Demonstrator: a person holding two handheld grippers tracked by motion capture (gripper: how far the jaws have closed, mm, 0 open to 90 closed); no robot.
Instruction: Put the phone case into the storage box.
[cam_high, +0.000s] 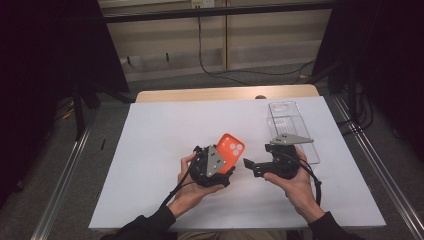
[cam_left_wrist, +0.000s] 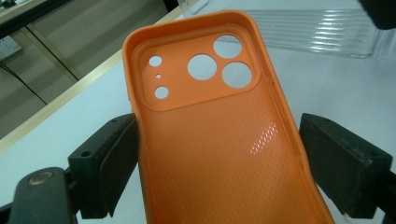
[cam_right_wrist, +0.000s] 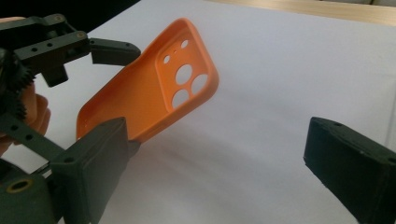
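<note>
White sheeting (cam_high: 165, 150) covered the table, with dark curtains to either side and a pale wall with trailing cables behind. At about one o'clock on the sheet lay a clear tray (cam_high: 295, 120), flat and not in use, set within reach of the right hand, probably so that a piece could be taken from it or laid into it without stretching.

Near the centre, slightly toward six o'clock, the left gripper (cam_high: 220, 167) held the orange case (cam_high: 230, 148) off the sheet. Its jaws were clamped on the case's two long edges, low down, so the camera-hole end stood free and tilted up toward one o'clock. In the left gripper view the hollow inner face (cam_left_wrist: 219, 140) looked back at the camera; that grip on the sides seemed chosen to leave the cavity and the top end open for the other tool.

At three o'clock from the case, just apart from it, was the right gripper (cam_high: 250, 164), pointing at nine o'clock toward it. Its jaws were spread wide and held nothing; in the right gripper view the case (cam_right_wrist: 154, 93) lay ahead, nearer the left jaw than the right, so the gripper appeared lined up to take the free end.
</note>
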